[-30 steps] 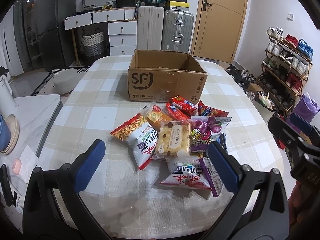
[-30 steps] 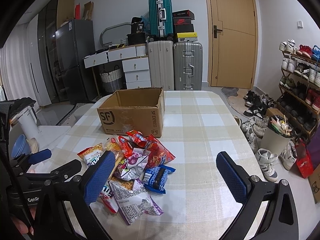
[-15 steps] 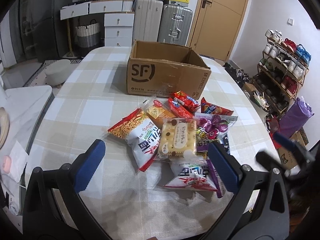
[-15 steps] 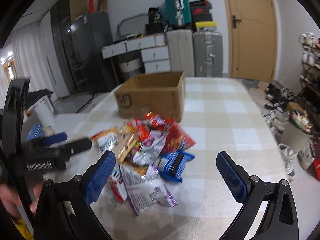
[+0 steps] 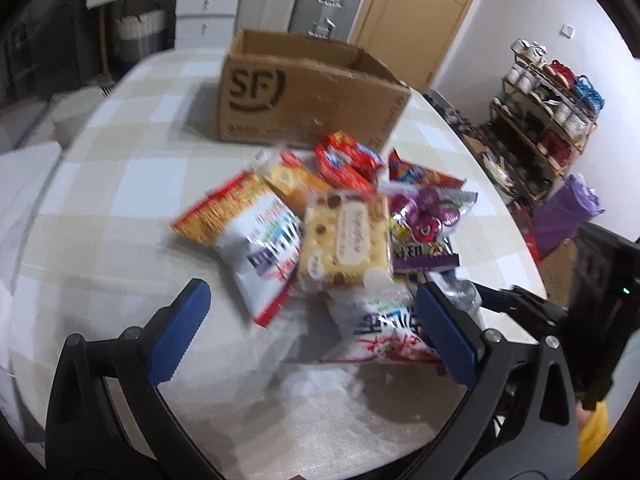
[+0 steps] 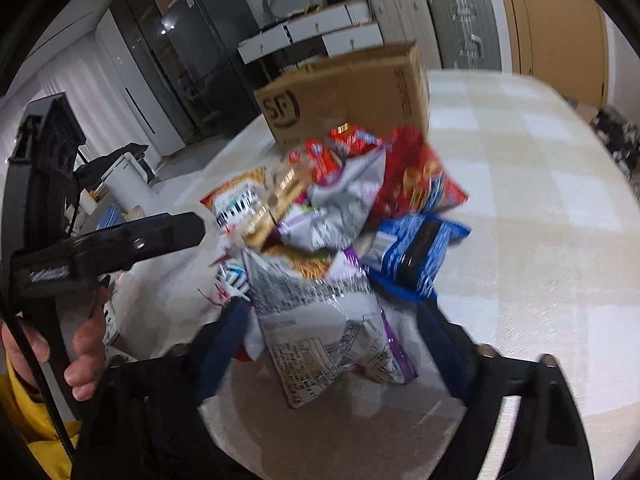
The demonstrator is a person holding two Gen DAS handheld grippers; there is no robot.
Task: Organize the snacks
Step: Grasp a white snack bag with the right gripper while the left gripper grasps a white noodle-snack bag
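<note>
Both grippers have dropped closer over the snack pile. Right gripper (image 6: 332, 344) spread wide, straddling the silver-and-purple bag (image 6: 320, 320); left gripper (image 5: 312, 328) also agape, just short of the cracker pack (image 5: 346, 240). Beyond the pile, the SF cardboard box (image 5: 304, 96) stands open-topped, its inside hidden.

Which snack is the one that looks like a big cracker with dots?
Find the brown SF cardboard box on the checked table. The snack pile lies before it. On top is the cracker pack: square, pale yellow, clear-wrapped, unlike the colourful bags around it.
</note>
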